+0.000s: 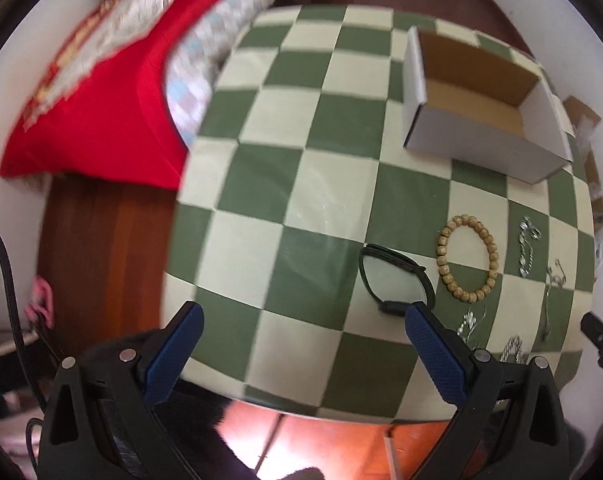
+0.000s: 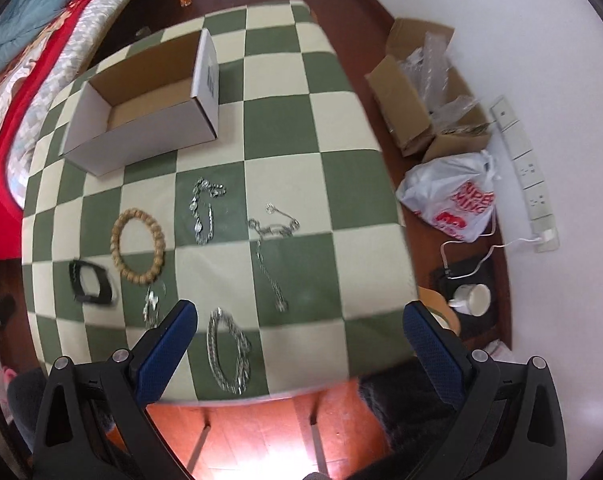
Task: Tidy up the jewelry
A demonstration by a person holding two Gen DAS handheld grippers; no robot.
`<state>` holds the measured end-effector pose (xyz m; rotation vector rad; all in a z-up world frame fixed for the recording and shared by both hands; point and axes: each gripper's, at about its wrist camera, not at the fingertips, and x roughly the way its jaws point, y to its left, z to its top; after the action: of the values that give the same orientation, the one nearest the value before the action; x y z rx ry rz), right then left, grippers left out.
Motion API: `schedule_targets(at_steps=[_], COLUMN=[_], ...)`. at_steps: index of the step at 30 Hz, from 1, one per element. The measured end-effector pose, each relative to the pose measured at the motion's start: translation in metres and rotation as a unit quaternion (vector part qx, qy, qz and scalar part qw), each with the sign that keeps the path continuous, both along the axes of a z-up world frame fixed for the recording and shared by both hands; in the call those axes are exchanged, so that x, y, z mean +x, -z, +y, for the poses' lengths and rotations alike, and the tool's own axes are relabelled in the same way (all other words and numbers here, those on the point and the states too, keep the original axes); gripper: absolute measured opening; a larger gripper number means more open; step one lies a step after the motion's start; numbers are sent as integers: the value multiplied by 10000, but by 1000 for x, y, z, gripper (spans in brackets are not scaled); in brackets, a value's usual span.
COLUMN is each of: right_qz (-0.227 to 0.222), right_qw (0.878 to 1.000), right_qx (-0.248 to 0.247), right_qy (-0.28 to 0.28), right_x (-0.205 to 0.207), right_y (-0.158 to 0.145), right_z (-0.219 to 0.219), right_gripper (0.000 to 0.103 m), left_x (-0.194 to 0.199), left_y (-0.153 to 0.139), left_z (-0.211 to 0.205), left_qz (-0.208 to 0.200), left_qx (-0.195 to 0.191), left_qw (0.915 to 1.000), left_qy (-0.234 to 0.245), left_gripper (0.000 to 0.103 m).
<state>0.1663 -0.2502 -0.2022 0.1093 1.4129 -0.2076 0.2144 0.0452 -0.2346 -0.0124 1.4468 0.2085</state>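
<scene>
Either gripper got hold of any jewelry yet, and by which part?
No. The left gripper and right gripper are both open and hold nothing; the black band and wooden bead bracelet lie on the table.

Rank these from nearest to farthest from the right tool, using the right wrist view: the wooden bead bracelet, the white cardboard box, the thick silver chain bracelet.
1. Thick silver chain bracelet: between the right tool's fingers, at the table's near edge.
2. Wooden bead bracelet: mid-table, left.
3. White cardboard box: far left, open.

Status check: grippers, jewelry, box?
Left gripper open, right gripper open, both holding nothing. Jewelry loose on table; box empty. Nothing in the way.
</scene>
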Motion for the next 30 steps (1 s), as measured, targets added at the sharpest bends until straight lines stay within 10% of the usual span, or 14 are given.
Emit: schedule_targets(at_steps=[13, 17, 20, 24, 26, 30], right_qz=[886, 947, 969, 817, 718, 582], right_qw=[9951, 9939, 9942, 9963, 9972, 9982], right_qx=[429, 517, 438, 241, 202, 113], right_qy=[45, 211, 170, 128, 90, 118], right_x=[-14, -26, -32, -35, -35, -30], right_y=[74, 87, 92, 90, 86, 84], right_z=[14, 21, 29, 38, 44, 50], right_gripper=[81, 77, 71, 51, 20, 8], left_x=[11, 15, 18, 17, 16, 11], left_y=[64, 72, 64, 54, 47, 32], left_z=[16, 12, 7, 3, -1, -12], left_qz=[616, 606, 427, 168, 2, -180], left_qx=[-1333, -1245, -1072, -720, -446, -20], left_qw=[9847, 9862, 9908, 9966, 9989, 9995], left_qy=[-940, -907, -709, -360, -141, 256], left_gripper=[69, 44, 7, 2, 2, 1])
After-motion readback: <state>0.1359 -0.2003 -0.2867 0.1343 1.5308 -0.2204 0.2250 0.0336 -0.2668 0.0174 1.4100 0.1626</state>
